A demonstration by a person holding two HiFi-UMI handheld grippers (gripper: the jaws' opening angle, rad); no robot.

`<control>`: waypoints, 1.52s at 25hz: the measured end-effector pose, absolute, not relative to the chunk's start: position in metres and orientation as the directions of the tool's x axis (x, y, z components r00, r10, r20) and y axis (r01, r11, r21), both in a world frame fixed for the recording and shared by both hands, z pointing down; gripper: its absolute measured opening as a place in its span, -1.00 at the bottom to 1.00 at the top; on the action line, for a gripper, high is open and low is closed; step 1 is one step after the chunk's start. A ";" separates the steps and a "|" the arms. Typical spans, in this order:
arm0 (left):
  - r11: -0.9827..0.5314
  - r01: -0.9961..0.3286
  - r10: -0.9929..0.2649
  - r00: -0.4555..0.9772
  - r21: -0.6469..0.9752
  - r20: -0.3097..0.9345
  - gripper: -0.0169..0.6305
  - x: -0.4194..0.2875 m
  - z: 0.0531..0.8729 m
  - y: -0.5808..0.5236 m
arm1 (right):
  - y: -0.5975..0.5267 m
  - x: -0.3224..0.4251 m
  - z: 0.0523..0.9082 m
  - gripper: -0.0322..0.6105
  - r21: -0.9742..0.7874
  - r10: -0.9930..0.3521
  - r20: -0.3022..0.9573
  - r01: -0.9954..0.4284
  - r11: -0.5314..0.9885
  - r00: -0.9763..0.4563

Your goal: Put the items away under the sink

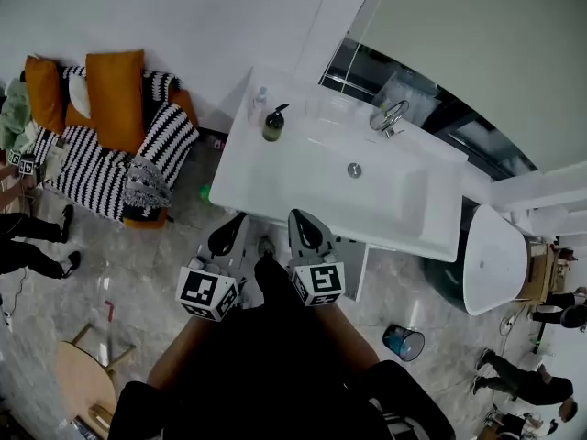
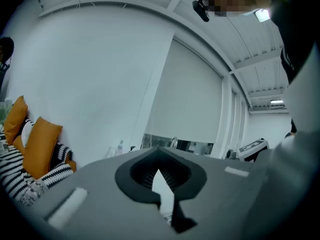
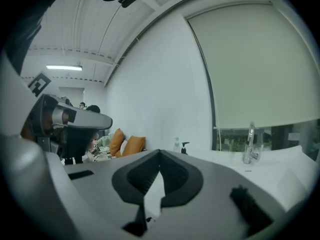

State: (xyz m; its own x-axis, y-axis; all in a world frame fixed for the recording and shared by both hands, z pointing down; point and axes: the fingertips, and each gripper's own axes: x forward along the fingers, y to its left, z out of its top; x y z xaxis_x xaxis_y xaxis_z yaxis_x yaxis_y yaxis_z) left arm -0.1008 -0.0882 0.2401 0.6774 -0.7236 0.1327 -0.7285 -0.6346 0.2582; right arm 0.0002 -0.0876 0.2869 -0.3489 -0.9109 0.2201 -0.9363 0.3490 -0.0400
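Your left gripper (image 1: 240, 216) and right gripper (image 1: 295, 214) were pressed shut, empty, at the front edge of the sink (image 1: 275, 202). The soap dispenser (image 1: 273, 124) and clear bottle (image 1: 260, 104) stood at its back-left corner, and a closed reach could've toppled them.

The left gripper (image 1: 227, 235) and right gripper (image 1: 307, 232) are hanging side by side, with the sink (image 1: 303, 191) standing just beyond their fingers. A pump bottle (image 1: 273, 123) and a small bottle (image 1: 259, 104) are sitting together on the sink's far left corner, ahead and left of the left fingers. The faucet (image 1: 392, 117) is rising at the far edge, ahead and right of the right fingers. A sofa (image 1: 101, 168) is standing well off to the left. A bin (image 1: 404, 342) is sitting on the floor, back and right of the right fingers.
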 end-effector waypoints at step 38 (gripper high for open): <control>-0.490 -0.819 -0.777 0.565 0.298 0.277 -0.93 -0.059 0.304 -0.240 | -0.343 0.023 0.395 -0.64 -0.052 -0.842 0.290 -0.886 0.460 -0.455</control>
State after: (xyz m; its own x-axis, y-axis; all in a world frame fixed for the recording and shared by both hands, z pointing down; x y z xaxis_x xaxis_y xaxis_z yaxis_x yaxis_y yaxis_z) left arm -0.0588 -0.2396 0.3037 0.5654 -0.7768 0.2772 -0.8192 -0.4899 0.2981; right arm 0.0229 -0.3428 0.3951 -0.4547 -0.8421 0.2900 -0.8861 0.4605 -0.0521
